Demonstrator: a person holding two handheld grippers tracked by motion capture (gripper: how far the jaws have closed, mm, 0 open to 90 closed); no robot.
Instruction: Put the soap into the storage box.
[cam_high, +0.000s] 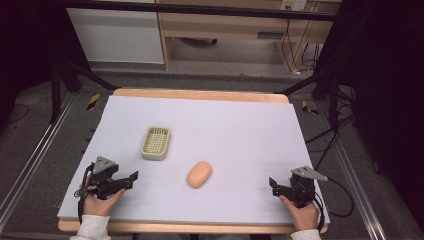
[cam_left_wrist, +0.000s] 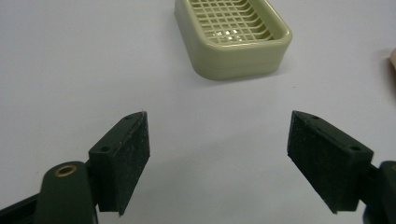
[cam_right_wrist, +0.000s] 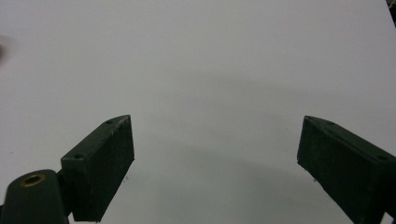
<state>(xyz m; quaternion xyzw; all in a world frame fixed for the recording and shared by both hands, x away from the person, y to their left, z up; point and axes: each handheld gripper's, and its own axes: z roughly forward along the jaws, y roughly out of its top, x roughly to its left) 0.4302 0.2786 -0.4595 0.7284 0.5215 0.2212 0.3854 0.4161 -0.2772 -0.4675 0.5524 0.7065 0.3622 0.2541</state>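
Soap (cam_high: 199, 174): peach oval bar, flat on the white-covered desk (cam_high: 240, 130), near the front and about midway between the two hands.
Soap long axis: slanted, running from near-left to far-right in the high view.
Soap dish (cam_high: 155, 143): pale green, slotted grid inside, empty; beyond and to the left of the soap, apart from it.
Left gripper (cam_high: 131, 178): left of the soap, jaws wide apart and empty, aimed across the desk toward the soap.
Left gripper view: dish (cam_left_wrist: 233, 35) ahead between the jaws; a sliver of soap at the right edge, outside the right jaw.
Right gripper (cam_high: 273, 184): right of the soap, jaws wide apart and empty, bare desk between them.
Nearer hand: left, judging by the gaps; right gripper clearly farther from the soap.
Likely move: presumably soap into dish; left jaws would need to swing right and close across the short width of the soap.
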